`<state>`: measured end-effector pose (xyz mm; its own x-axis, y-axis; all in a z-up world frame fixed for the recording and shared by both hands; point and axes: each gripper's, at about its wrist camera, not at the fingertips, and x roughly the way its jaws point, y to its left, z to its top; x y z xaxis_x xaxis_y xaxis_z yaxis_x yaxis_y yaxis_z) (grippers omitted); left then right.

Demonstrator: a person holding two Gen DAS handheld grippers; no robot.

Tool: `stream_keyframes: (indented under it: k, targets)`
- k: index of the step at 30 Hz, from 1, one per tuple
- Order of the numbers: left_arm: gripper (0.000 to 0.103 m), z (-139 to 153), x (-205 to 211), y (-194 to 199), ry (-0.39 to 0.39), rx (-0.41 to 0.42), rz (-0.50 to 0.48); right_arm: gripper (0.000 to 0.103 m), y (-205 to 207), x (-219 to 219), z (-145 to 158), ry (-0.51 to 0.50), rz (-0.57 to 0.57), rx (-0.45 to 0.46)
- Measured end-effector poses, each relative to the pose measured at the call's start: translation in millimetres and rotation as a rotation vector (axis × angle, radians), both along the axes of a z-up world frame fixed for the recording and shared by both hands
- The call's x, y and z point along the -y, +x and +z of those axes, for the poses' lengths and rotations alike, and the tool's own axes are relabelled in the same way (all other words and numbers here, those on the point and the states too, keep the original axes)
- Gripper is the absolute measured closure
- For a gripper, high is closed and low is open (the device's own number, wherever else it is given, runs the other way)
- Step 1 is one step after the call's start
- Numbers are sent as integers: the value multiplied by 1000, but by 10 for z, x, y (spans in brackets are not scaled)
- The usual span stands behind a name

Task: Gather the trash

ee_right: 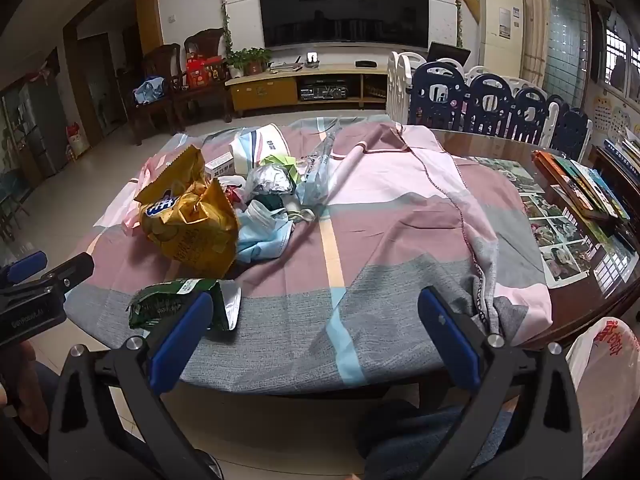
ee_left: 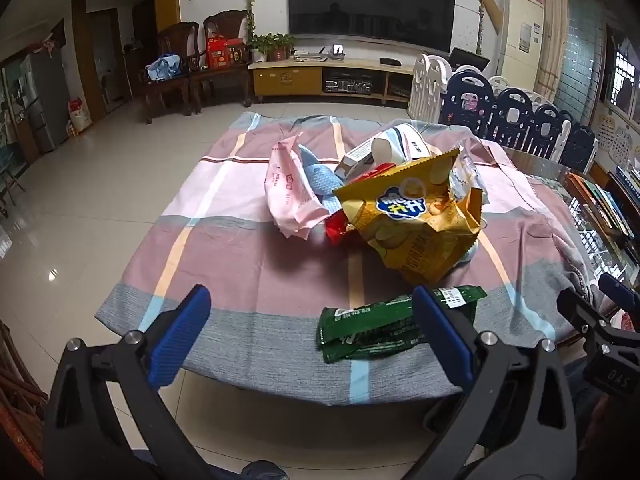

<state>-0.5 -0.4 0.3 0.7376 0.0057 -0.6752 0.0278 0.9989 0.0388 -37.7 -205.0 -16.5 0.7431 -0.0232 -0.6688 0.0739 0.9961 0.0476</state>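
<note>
On the near edge of the table [ee_right: 580,312], over the plaid cloth [ee_left: 248,264] that covers most of it, both grippers hang with jaws spread as wide as they go and nothing between the pads. The left gripper [ee_left: 316,320] sits at the cloth's near left part; the right gripper [ee_right: 316,320] faces the near middle, where the cloth is bare. A crumpled green wrapper [ee_left: 384,328] lies flat at the near edge, partly hidden behind the left gripper's right finger in the left wrist view, and behind the right gripper's left finger in the right wrist view. Just beyond it, toward the middle of the table, stands the heap of trash: a torn yellow chip bag [ee_left: 416,220], puffed and creased, with a pink packet [ee_left: 288,196] at its left, a red wrapper [ee_left: 336,228] poking out between them, and a white paper cup [ee_left: 396,146] lying on its side behind. From the right wrist view, a light blue face mask [ee_right: 264,236] and a ball of silver foil [ee_right: 268,180] lie to the right of the bag. The table's right edge is bare glass over photos [ee_right: 560,232], with books [ee_right: 580,188] stacked along it. A white plastic bag [ee_right: 604,384] hangs below the near right corner. A television [ee_left: 372,0] fills the far wall.
</note>
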Motion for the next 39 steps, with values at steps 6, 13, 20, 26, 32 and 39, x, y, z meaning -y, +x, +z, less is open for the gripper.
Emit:
stream_keyframes:
  k: [6, 13, 20, 26, 32, 39]
  targets:
    - [3, -14, 235, -52, 63, 12, -6, 3, -5, 6, 7, 14, -1, 2]
    - [3, -28, 43, -9, -1, -13, -21, 3, 22, 5, -4, 10, -2, 3]
    - [3, -26, 67, -9, 7, -15, -28, 3, 15, -2, -10, 13, -4, 6]
    - [3, -45, 79, -6, 16, -20, -35, 3, 12, 4, -3, 10, -9, 8]
    - [3, -50, 76, -5, 16, -22, -38, 3, 10, 6, -2, 7, -9, 10]
    - [3, -53, 77, -5, 17, -23, -37, 3, 13, 6, -2, 5, -9, 9]
